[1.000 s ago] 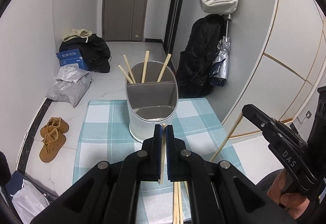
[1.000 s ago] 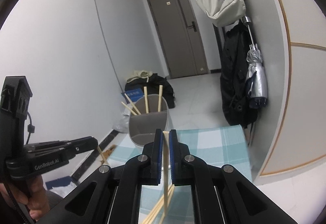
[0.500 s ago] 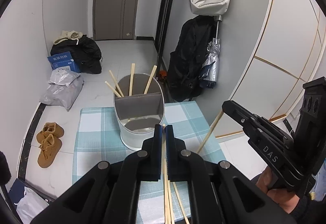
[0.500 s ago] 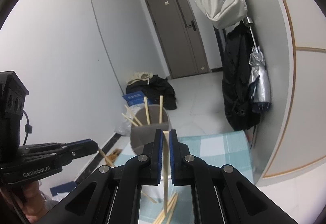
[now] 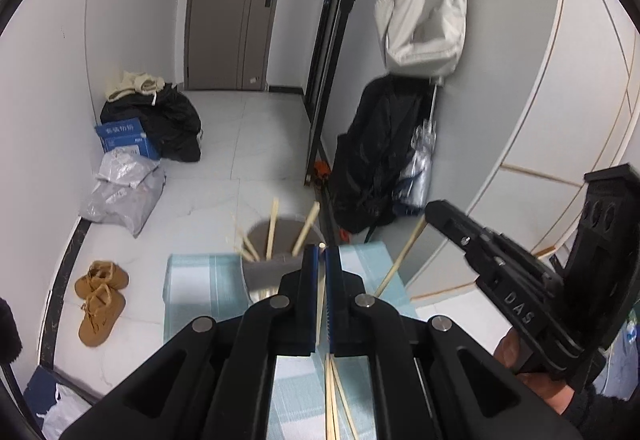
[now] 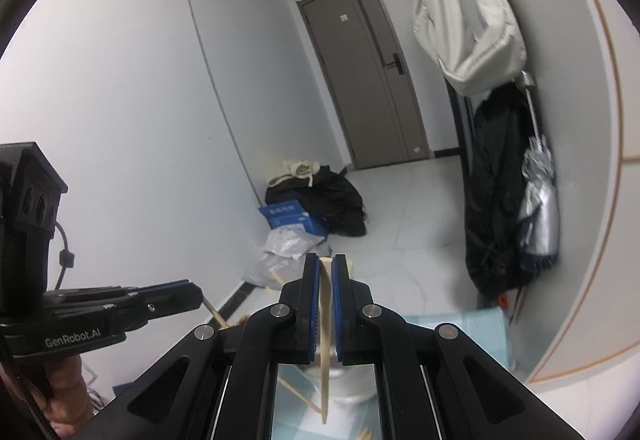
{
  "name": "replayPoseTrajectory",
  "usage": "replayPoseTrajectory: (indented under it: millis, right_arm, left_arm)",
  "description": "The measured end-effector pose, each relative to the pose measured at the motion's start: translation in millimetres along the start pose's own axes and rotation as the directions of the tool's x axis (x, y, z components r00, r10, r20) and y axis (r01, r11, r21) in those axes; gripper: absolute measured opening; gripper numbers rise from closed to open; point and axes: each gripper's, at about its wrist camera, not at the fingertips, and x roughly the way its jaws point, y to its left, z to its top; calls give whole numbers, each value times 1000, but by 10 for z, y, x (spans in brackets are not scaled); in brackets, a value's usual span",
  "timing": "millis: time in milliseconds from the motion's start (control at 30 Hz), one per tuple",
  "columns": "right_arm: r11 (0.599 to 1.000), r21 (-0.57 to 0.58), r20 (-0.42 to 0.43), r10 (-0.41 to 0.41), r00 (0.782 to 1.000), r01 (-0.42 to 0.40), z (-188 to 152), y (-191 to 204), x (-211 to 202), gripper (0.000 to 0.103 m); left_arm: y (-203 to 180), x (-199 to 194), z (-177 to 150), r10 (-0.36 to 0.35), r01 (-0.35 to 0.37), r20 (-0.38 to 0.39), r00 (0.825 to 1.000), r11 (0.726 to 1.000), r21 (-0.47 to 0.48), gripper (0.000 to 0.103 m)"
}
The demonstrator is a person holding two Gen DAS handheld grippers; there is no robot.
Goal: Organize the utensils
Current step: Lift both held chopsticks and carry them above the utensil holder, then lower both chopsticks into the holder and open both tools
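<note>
My left gripper is shut on a wooden chopstick that hangs down between its blue pads. My right gripper is shut on another chopstick; it also shows in the left wrist view, its chopstick slanting down. Both are raised above a white oval utensil holder with several chopsticks standing in its back compartment. It stands on a table with a blue-checked cloth. More chopsticks lie on the cloth near me.
The table stands in a hallway. On the floor beyond lie brown shoes, grey parcels, a blue box and black bags. A black coat, umbrella and white bag hang at the right wall.
Both grippers have risen with their chopsticks, so the holder and table sit lower and farther in both views. The right gripper has moved closer to the left.
</note>
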Motion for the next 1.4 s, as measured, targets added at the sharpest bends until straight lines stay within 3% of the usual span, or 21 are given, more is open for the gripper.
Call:
replayPoseTrajectory:
  millis: [367, 600, 967, 1400]
  right_arm:
    - [999, -47, 47, 27, 999, -25, 695, 182, 335, 5]
    - [995, -97, 71, 19, 997, -12, 922, 260, 633, 5]
    - [986, -168, 21, 13, 1000, -9, 697, 208, 1105, 5]
    - [984, -174, -32, 37, 999, -42, 423, 124, 1216, 5]
  left_arm:
    - [141, 18, 610, -1, 1, 52, 999, 1000, 4, 0]
    - [329, 296, 737, 27, -28, 11, 1000, 999, 19, 0]
    - [467, 589, 581, 59, -56, -44, 997, 996, 75, 0]
    - [517, 771, 507, 45, -41, -85, 995, 998, 49, 0]
